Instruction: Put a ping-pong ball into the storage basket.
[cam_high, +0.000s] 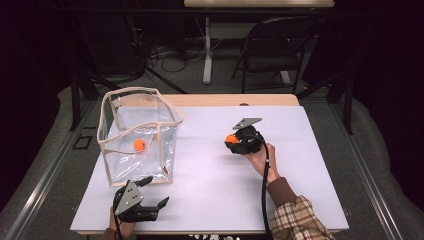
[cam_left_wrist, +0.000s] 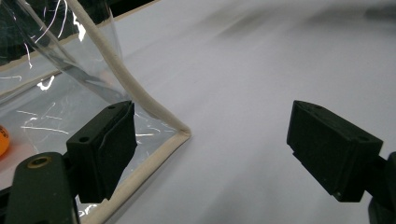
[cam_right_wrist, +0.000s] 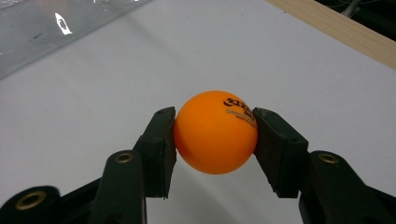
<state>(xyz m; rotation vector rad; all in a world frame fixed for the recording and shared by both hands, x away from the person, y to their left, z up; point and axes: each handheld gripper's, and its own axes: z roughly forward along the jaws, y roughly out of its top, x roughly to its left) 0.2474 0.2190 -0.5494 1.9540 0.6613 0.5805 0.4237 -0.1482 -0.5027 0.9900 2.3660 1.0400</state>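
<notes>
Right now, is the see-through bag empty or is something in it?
Not empty. The see-through bag stands open at the top on the table, and one orange ball lies on its bottom.

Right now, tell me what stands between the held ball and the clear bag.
Nothing visible: bare white table lies between the orange ball in the right gripper and the clear bag, whose top is open.

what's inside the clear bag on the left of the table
One orange ball lies on the floor of the clear bag. Its walls are see-through, so little is hidden; glare blurs some corners. A second ball is outside, clamped in the right gripper.
</notes>
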